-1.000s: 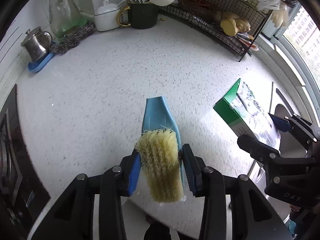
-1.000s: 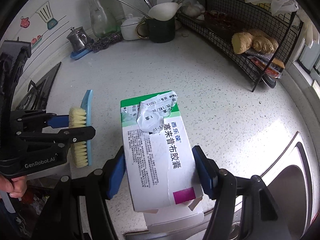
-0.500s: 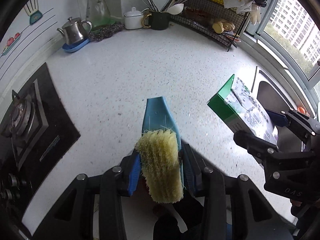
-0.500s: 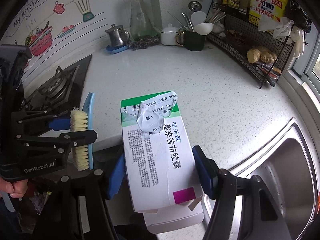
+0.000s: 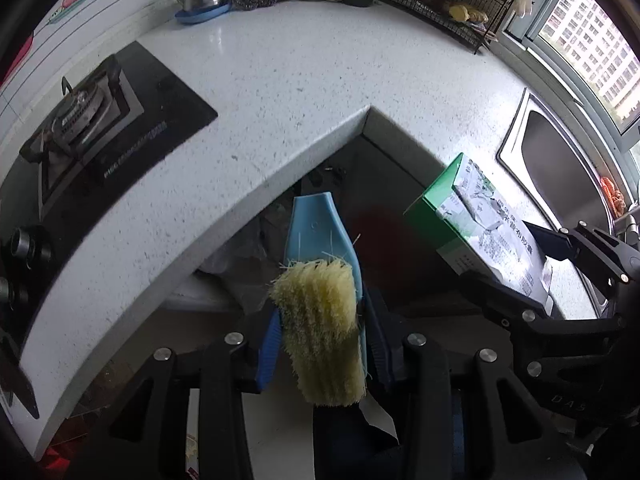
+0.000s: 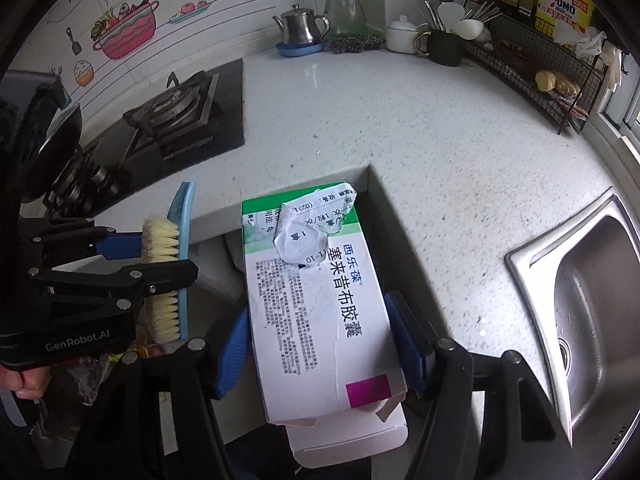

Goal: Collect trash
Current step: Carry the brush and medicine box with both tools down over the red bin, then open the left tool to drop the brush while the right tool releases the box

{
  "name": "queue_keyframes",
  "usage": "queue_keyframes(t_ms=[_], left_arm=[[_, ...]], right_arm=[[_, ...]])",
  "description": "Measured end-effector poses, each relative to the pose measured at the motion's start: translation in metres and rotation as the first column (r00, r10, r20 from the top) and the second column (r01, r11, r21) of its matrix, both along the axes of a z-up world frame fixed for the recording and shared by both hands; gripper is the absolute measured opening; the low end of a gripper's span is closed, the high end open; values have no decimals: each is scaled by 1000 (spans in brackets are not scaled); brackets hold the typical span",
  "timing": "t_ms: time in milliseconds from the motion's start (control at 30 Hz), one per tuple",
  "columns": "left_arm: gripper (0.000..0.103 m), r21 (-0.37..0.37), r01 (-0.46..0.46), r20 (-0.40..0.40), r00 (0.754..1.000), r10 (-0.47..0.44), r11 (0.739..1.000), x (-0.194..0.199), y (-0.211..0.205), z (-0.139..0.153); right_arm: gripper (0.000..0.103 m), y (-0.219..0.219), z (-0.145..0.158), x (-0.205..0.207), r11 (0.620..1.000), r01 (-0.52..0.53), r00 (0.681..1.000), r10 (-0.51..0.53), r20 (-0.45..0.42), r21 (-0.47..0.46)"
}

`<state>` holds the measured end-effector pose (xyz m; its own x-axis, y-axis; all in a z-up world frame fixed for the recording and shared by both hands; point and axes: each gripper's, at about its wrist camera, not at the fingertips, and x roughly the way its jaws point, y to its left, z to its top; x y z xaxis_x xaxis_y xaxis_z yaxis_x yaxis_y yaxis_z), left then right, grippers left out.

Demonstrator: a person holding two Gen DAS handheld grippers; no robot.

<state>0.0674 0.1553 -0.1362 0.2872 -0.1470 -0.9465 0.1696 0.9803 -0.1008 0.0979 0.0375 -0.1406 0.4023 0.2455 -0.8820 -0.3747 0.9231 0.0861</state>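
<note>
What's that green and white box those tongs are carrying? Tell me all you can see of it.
The box is thin white cardboard with a green band at its far end, black printed text, and a magenta square near the close end. A crumpled, torn paper label sticks to its top. Its near flap hangs open. The right tongs clamp its long sides between blue pads, holding it in the air off the white counter's inner corner.

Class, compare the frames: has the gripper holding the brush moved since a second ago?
Yes. The left gripper with the brush has backed off the counter, past its edge.
</note>
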Motion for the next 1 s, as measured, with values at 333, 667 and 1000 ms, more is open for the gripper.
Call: queue_keyframes(t_ms=[333,667,1000], left_arm=[[37,-28,-18,-102,995,15,999,-14,4,-74],[37,-50,-44,-185,982,34,998,6,1,-200],[37,-64,-50,-211,977,36,997,32,-3,-325]], right_arm=[[62,16,-51,-14,999,0,996,-4,-86,-45],[62,16,-152,4,996,16,989,-29,-147,-86],[62,11,-275,39,997,22,977,-38,-209,-79]])
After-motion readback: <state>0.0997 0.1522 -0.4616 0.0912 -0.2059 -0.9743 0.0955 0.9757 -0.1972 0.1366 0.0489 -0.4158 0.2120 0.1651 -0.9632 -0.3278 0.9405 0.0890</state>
